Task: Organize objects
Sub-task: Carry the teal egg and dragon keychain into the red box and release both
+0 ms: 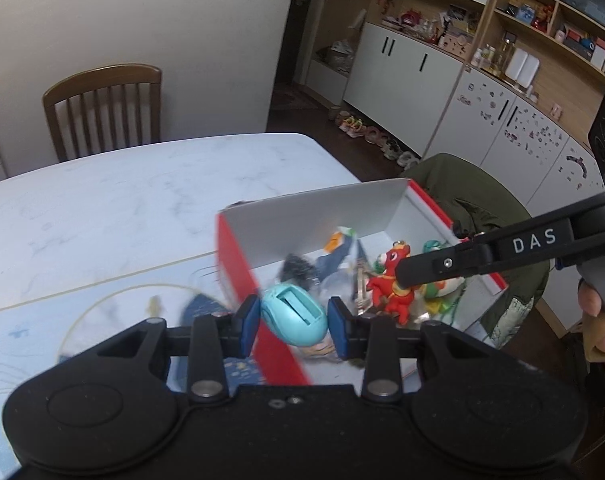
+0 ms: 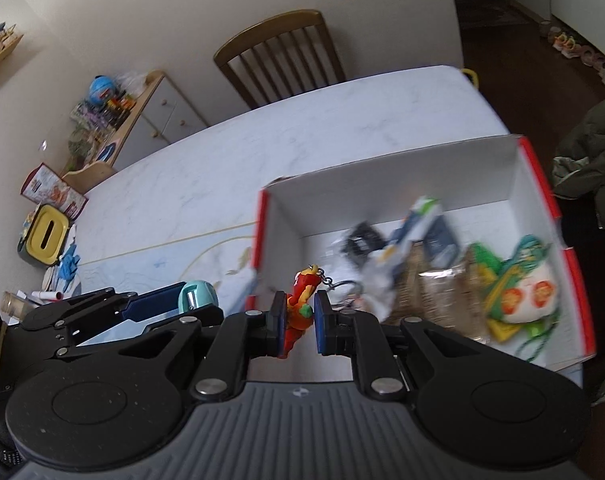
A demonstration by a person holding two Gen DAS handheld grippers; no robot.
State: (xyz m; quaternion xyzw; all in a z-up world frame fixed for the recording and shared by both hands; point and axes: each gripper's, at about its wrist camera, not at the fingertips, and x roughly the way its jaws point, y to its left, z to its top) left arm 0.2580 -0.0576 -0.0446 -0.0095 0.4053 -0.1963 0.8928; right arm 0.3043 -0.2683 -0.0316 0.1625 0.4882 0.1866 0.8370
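Teal egg-shaped toy (image 1: 293,316) sits between the blue pads of the left gripper (image 1: 293,322), which clamps it right above the near red wall of the box (image 1: 238,256). To its right, the right gripper (image 2: 298,318) pinches a red figure keychain (image 2: 300,308) over the box interior. Best practice, I judge: carry each piece fully past the rim, lower it toward the box floor, then part the fingers. Motion blur smears the items beyond the tongs, so they are hard to name; the keychain's ring is only partly visible.
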